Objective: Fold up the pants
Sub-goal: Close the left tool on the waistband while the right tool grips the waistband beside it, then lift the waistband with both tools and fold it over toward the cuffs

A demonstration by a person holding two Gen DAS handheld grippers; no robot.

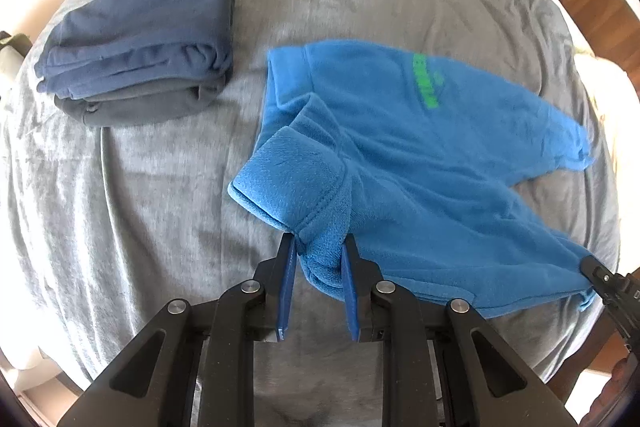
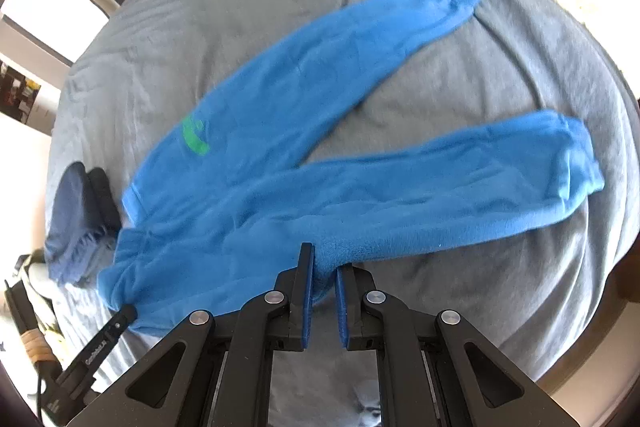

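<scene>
Blue fleece pants (image 1: 420,155) spread on grey bed cover (image 1: 140,195), legs splayed apart. Waistband corner pinched by left gripper (image 1: 319,251) at near edge. Leg hem edge clamped by right gripper (image 2: 325,267). Folded navy stack (image 1: 136,39) lying well apart, far-left.

- Fleece pants (image 1: 420,163): bright blue, with a green printed logo (image 1: 426,81) near the waistband.
- Bed cover (image 1: 160,207): plain grey.
- Folded clothes stack (image 1: 140,39): navy blue on top, dark grey beneath.
- Left claw (image 1: 319,247) and right claw (image 2: 325,263): black frames, blue pads, silver pivot pins.
</scene>
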